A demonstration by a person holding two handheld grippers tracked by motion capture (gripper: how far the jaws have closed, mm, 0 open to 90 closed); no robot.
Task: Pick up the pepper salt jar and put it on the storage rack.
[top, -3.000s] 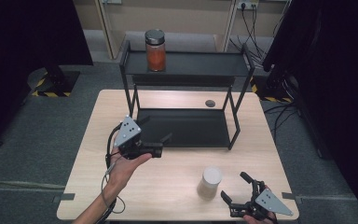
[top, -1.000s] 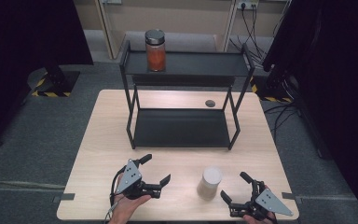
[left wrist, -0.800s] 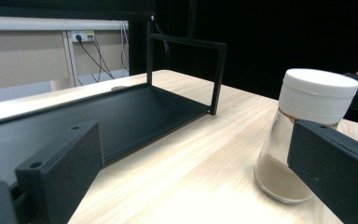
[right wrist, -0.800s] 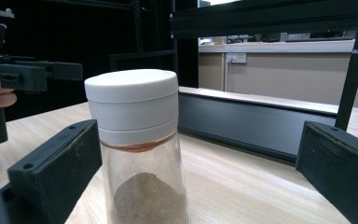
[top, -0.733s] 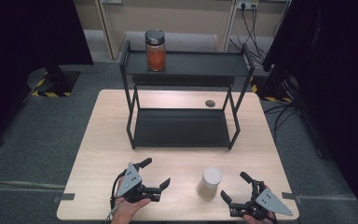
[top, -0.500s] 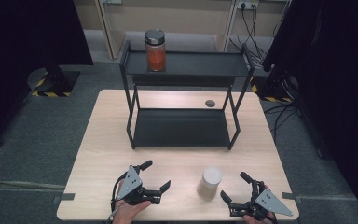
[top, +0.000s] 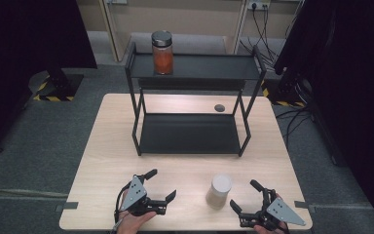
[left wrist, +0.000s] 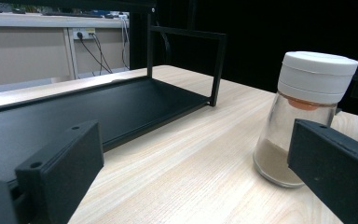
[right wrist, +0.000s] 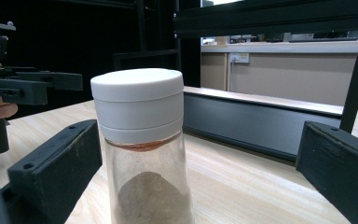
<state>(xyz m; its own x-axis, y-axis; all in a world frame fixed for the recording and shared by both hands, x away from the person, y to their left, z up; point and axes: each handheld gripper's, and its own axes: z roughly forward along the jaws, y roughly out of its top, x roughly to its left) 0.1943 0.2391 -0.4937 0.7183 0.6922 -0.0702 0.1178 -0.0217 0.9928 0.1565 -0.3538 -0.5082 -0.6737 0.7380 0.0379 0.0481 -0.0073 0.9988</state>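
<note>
Shaker jar (top: 219, 190): clear glass, round white ribbed lid, tan powder inside; upright on pale wood-grain table (top: 102, 161), between both grippers' fingertips, untouched. Left gripper (top: 159, 184): matte black blocky jaws apart. Right gripper (top: 246, 197): jaws apart, jar just ahead.

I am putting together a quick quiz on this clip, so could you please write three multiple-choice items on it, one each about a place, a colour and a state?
1. Where does the jar of orange contents stand?
A. top shelf of the black rack
B. bottom shelf
C. wooden table

2. What colour is the lid of the shaker jar?
A. black
B. white
C. red

3. How are the left gripper and the right gripper?
A. both open
B. both shut on the jar
C. left shut

Answers: 1 A, it sits on the upper tier. 2 B, its cap is white. 3 A, jaws spread, holding nothing.
</note>
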